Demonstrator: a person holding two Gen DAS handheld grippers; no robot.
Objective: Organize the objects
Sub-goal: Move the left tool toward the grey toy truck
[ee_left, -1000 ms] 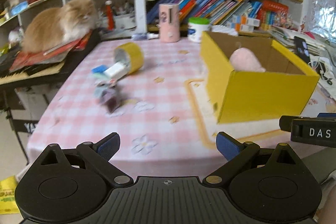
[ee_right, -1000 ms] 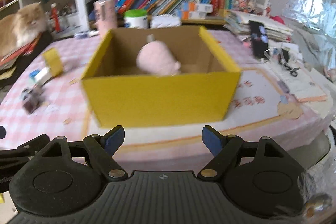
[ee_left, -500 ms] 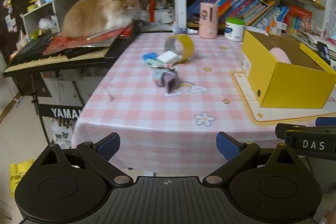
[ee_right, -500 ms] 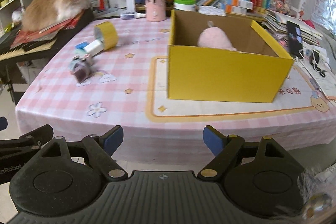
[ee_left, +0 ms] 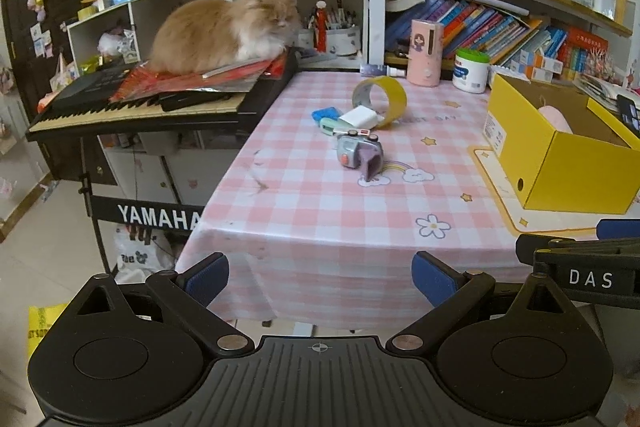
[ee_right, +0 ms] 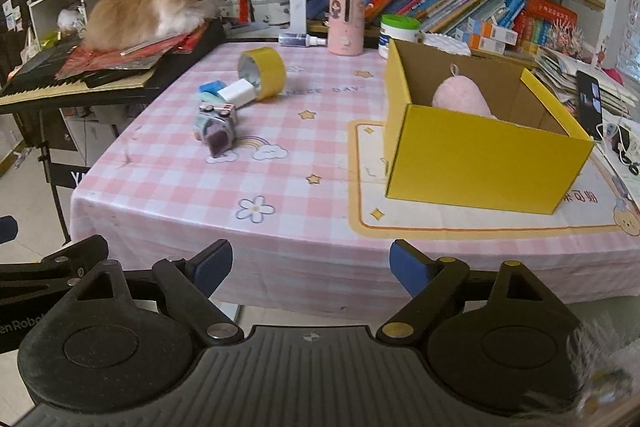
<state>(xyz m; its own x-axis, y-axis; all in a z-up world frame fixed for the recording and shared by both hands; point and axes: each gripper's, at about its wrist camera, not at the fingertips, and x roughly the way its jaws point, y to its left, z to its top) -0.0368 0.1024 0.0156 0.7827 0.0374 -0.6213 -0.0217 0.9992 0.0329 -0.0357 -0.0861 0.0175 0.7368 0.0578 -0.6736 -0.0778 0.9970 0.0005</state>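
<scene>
A yellow cardboard box (ee_right: 480, 163) stands on the right of the pink checked table (ee_right: 304, 195) with a pink plush toy (ee_right: 460, 97) inside; box (ee_left: 560, 163) and toy (ee_left: 554, 117) also show in the left wrist view. Left of it lie a yellow tape roll (ee_right: 262, 73), a white block (ee_right: 237, 93), a blue block (ee_right: 211, 87) and a small grey-purple toy (ee_right: 216, 131); tape roll (ee_left: 380, 99) and toy (ee_left: 360, 155) show in the left wrist view. My left gripper (ee_left: 320, 277) and right gripper (ee_right: 311, 263) are open and empty, held off the table's front edge.
An orange cat (ee_left: 224, 29) lies on a Yamaha keyboard (ee_left: 144, 107) left of the table. A pink cylinder (ee_right: 346, 21) and a white jar (ee_right: 398, 31) stand at the table's back. Bookshelves rise behind. A phone (ee_right: 590, 103) and papers lie right of the box.
Both grippers have pulled back from the table and drifted left; the box and loose objects now look farther away. The objects on the table have not moved.
</scene>
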